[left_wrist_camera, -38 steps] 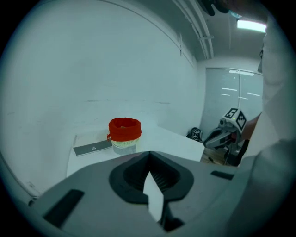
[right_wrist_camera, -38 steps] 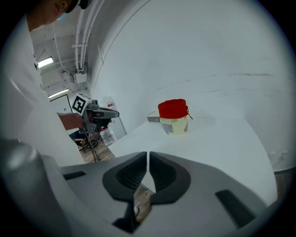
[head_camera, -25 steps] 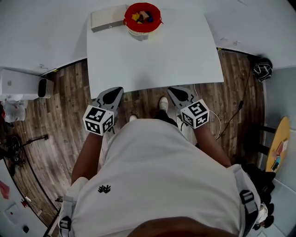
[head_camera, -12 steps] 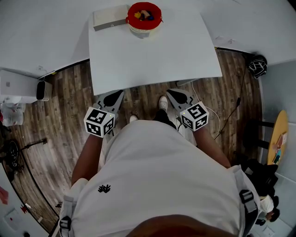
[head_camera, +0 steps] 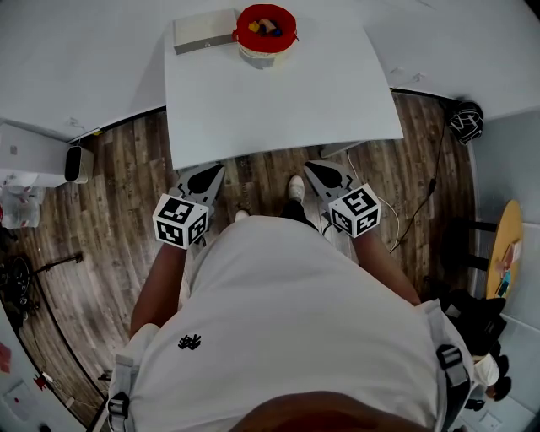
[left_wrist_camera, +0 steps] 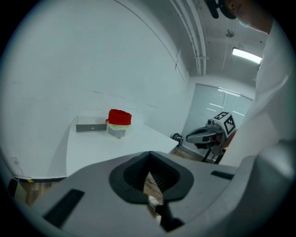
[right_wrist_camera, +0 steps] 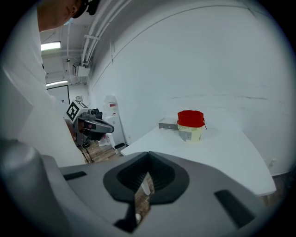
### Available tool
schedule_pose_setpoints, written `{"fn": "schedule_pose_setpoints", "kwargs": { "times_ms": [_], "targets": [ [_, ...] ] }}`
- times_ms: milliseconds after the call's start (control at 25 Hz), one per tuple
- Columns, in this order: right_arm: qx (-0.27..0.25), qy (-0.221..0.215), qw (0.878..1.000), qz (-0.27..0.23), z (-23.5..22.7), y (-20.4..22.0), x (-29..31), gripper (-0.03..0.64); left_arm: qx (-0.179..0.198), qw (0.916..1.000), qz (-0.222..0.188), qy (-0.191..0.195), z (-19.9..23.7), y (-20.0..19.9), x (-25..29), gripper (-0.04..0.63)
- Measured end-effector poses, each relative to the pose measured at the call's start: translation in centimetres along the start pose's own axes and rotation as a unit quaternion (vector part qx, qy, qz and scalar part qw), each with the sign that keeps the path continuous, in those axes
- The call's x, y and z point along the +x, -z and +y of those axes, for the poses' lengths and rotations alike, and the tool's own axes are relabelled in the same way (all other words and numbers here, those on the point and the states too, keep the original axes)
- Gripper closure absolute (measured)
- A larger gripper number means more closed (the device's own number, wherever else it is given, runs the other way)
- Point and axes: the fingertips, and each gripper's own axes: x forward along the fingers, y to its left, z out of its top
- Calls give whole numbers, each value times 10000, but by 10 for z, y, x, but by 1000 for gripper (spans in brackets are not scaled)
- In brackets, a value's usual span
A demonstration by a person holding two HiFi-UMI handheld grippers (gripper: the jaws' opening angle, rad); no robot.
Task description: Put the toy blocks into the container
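Note:
The red-rimmed container (head_camera: 265, 29) stands at the far edge of the white table (head_camera: 287, 101), with several coloured toy blocks (head_camera: 267, 26) inside it. It also shows far off as the red container (left_wrist_camera: 119, 121) in the left gripper view and the red container (right_wrist_camera: 190, 124) in the right gripper view. My left gripper (head_camera: 205, 179) hangs shut and empty over the floor just before the table's near edge. To its right, my right gripper (head_camera: 326, 174) is at the same height, also shut with nothing in it. The left gripper (left_wrist_camera: 150, 159) and right gripper (right_wrist_camera: 148, 157) both point toward the table.
A flat grey box (head_camera: 205, 32) lies beside the container on its left. The person's shoes (head_camera: 297, 187) stand on the wooden floor between the grippers. A white appliance (head_camera: 34, 152) sits at the left, a dark helmet-like thing (head_camera: 464, 122) and a cable at the right.
Both grippers have drawn back a little from the table's near edge, which they overlapped a second ago. Both stay shut and empty; the container has not moved.

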Motion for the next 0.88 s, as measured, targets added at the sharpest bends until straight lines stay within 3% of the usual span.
{"fn": "schedule_pose_setpoints", "kwargs": {
  "times_ms": [880],
  "targets": [
    [-95,-147,9997,144,14,3,12,611,-128,9999,69,-59,8,12,-7,589]
  ]
}}
